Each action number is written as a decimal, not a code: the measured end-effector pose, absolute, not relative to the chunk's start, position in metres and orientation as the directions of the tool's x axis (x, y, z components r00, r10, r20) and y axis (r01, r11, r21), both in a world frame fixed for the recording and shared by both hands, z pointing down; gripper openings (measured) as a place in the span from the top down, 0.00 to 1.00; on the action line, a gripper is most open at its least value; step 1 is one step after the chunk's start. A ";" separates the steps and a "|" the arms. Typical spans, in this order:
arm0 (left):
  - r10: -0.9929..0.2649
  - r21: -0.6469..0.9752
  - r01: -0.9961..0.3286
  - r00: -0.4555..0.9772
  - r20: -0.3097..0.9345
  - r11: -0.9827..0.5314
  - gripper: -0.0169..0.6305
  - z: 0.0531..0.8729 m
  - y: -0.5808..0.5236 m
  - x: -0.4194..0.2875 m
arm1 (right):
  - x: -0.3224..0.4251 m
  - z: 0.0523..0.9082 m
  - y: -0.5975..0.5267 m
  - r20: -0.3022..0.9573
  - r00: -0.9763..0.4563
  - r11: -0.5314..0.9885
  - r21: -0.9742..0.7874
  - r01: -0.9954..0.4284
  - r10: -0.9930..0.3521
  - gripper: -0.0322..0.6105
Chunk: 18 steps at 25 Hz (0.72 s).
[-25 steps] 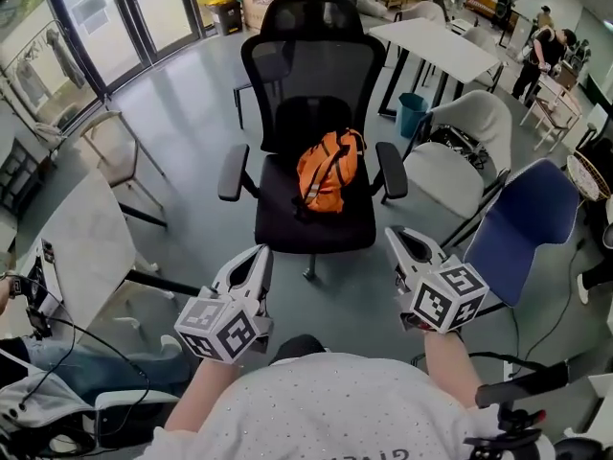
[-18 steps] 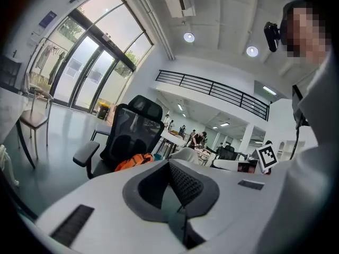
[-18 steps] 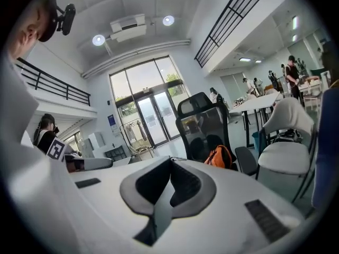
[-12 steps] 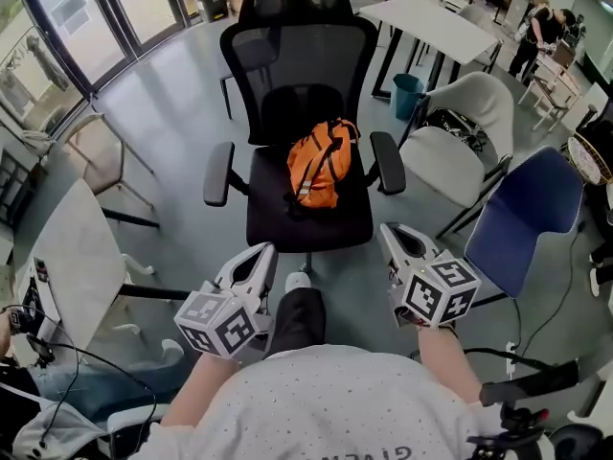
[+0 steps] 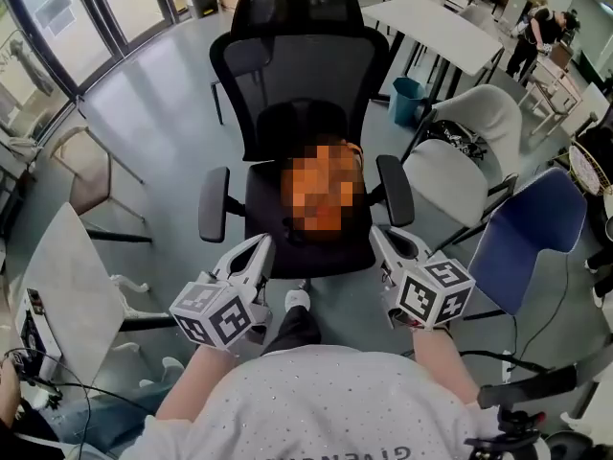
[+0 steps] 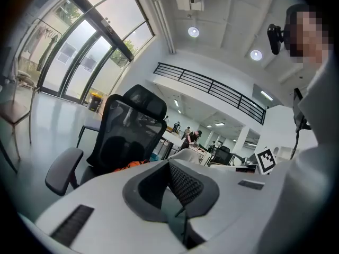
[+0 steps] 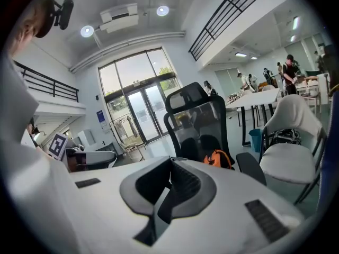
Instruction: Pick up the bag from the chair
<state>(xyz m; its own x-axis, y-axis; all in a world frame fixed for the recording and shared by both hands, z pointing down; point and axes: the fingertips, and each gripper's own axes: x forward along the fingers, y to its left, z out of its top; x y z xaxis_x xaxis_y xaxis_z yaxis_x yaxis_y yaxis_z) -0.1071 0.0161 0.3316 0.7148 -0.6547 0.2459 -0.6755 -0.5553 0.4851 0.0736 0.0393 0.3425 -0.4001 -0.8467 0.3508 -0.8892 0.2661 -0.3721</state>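
The orange bag (image 5: 321, 192) lies on the seat of a black mesh office chair (image 5: 299, 75); in the head view a mosaic patch covers it. It also peeks out as an orange bag (image 7: 219, 159) in the right gripper view and an orange sliver of bag (image 6: 130, 165) in the left gripper view. My left gripper (image 5: 261, 248) hovers shut and empty just short of the seat's front left. On the other side, my right gripper (image 5: 382, 237) is shut and empty near the front right, beside the right armrest (image 5: 395, 189). Neither touches the bag.
A left armrest (image 5: 213, 204) flanks the seat. A grey-white chair (image 5: 469, 151) and a blue chair (image 5: 527, 233) stand to the right, a white table (image 5: 436, 27) behind them. A marble-top table (image 5: 57, 286) sits at the left. My shoe (image 5: 297, 302) is under the seat's front.
Both grippers and the person have moved forward toward the chair, so chair and bag now sit much closer. Both grippers stay shut.
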 end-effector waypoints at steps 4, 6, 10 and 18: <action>-0.636 0.478 -0.668 0.728 0.257 -0.571 0.96 0.331 -0.041 -0.109 | 0.075 0.342 -0.017 0.347 -0.372 0.235 -0.379 -0.895 -0.861 0.94; -0.623 0.474 -0.661 0.737 0.262 -0.582 0.96 0.332 -0.066 -0.109 | 0.076 0.343 -0.044 0.345 -0.358 0.221 -0.378 -0.899 -0.868 0.94; -0.595 0.461 -0.647 0.755 0.275 -0.608 0.96 0.340 -0.110 -0.109 | 0.073 0.350 -0.086 0.341 -0.336 0.199 -0.378 -0.904 -0.878 0.94; -0.589 0.483 -0.650 0.752 0.295 -0.587 0.96 0.367 -0.173 -0.093 | 0.084 0.371 -0.140 0.370 -0.309 0.154 -0.392 -0.907 -0.876 0.94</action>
<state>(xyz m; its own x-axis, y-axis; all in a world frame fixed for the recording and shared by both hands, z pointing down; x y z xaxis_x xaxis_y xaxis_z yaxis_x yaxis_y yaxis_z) -0.0926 -0.1730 0.3667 0.7520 -0.5893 0.2952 -0.6496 -0.5871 0.4830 0.0840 -0.1404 0.3705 -0.3091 -0.8760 0.3702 -0.9070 0.1545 -0.3917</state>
